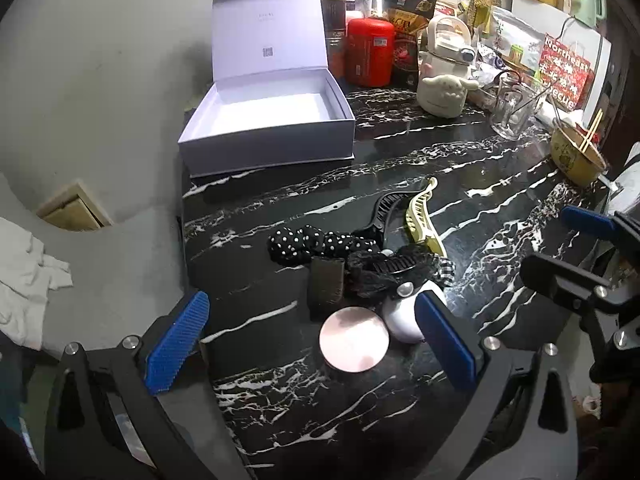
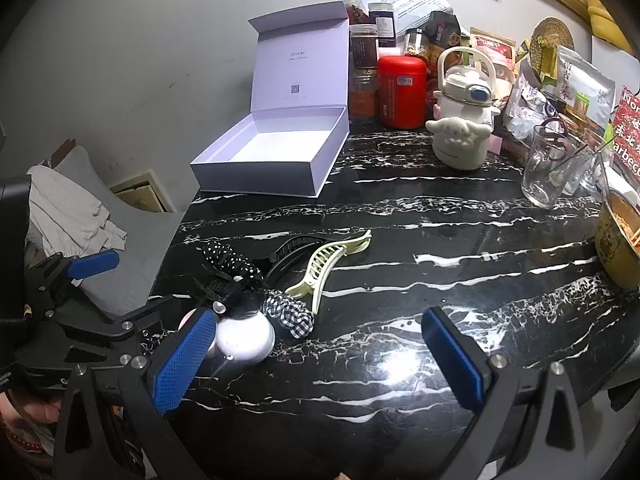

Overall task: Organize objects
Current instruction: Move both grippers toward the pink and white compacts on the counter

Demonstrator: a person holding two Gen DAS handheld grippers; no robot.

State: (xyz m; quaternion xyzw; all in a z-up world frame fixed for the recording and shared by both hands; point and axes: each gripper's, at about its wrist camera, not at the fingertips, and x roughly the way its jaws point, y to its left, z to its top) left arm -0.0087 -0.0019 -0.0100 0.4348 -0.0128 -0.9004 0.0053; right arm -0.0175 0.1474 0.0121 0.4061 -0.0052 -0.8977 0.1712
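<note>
An open white box (image 1: 272,120) (image 2: 276,152) stands empty at the far left of the black marble table (image 1: 400,184). A pile of small items lies nearer: a round pink compact (image 1: 354,339), a white round case (image 1: 404,320) (image 2: 245,339), a dark rectangular piece (image 1: 326,284), a polka-dot hair tie (image 1: 316,245) (image 2: 228,258), a black claw clip (image 1: 382,210) (image 2: 296,250), a cream claw clip (image 1: 422,216) (image 2: 328,264) and a checked scrunchie (image 2: 290,314). My left gripper (image 1: 312,344) is open, its fingers either side of the compact. My right gripper (image 2: 320,360) is open and empty, right of the pile.
Jars, a red canister (image 1: 370,52), a cream kettle-shaped bottle (image 1: 444,76) (image 2: 464,120), snack bags, a glass (image 2: 548,168) and a bowl with chopsticks (image 1: 578,156) crowd the back and right. A grey cushion with cloth (image 2: 80,208) sits off the left edge.
</note>
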